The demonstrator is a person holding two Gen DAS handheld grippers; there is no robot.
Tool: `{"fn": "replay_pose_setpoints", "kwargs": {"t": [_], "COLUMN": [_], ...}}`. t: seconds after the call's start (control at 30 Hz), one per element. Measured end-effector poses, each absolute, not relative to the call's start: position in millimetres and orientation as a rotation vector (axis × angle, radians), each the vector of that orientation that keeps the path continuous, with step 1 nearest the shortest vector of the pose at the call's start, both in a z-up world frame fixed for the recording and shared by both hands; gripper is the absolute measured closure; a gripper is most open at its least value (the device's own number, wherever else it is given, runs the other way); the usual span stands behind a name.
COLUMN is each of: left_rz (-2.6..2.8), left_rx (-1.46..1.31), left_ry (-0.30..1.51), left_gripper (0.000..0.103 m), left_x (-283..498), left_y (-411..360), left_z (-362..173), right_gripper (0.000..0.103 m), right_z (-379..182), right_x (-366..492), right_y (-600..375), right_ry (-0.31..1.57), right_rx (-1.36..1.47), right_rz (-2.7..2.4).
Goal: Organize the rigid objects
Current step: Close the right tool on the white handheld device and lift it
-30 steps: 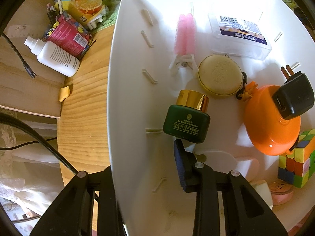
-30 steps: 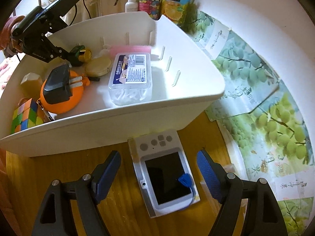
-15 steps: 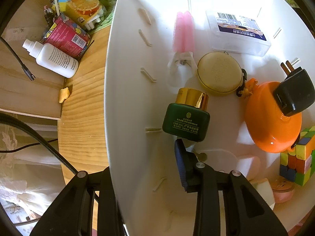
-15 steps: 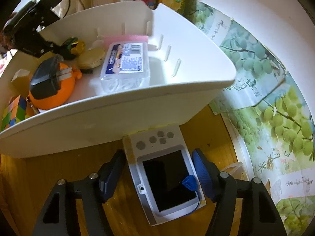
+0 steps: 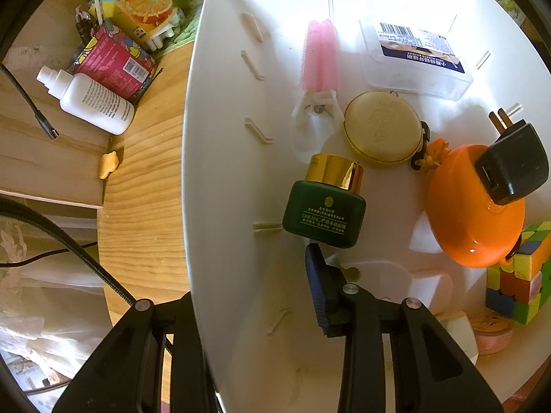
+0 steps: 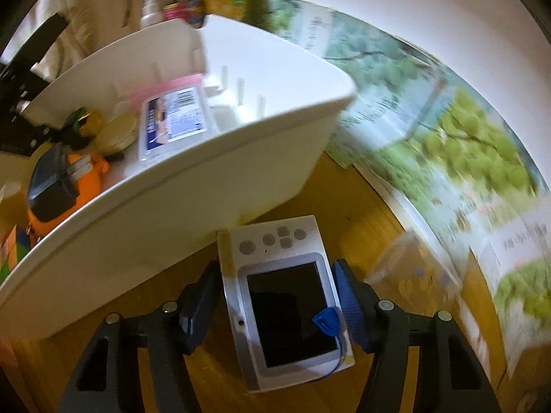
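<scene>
Handheld console (image 6: 287, 297), btwn right gripper (image 6: 275, 304) fingers (on table)

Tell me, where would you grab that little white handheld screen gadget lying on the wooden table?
Probably across its two long edges, near the screen's middle, coming down from above. The handheld device lies flat, face up, beside the white bin, and its narrow width fits between the right gripper fingers, which already flank it. Avoid the blue tag by its lower right corner.
</scene>
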State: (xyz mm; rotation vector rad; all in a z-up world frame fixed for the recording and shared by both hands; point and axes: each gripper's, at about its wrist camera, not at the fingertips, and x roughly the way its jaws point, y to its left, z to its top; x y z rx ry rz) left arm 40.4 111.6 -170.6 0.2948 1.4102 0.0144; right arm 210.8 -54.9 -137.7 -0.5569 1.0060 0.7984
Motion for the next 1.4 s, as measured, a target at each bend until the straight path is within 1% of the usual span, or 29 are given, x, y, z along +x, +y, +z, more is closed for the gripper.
{"fn": "replay_pose_setpoints", "kwargs": {"t": [0.13,0.5,0.93,1.1,1.4], "left_rz": [0.006,-0.04,-0.151,-0.202,-0.261], "left_rx": [0.288,0.276,0.299,0.342,0.323], "left_ry": [1.408,1.39,1.407,1.416,1.429], "left_gripper": [0.066,0.066,0.066,0.065,0.065], "left_x": [40,32,24,23,27], "left_y": [114,121,124,121,127], "left_z": [-169,-164,-164,-164,-164], "right_gripper": [0.044,0.045,0.045,0.045,0.045], "right_z": [-136,-132,-123,-119,-87], "right_x": [203,170,103,84,59], "right_y": [-65,-78,-110,-121,-119], "right_ry": [1.032,1.143,1.24,1.221,1.114], "right_rx": [-0.463,-0.313,0.014,0.14,0.204], "right_rz": [0.669,0.436,0.207,0.134,0.049]}}
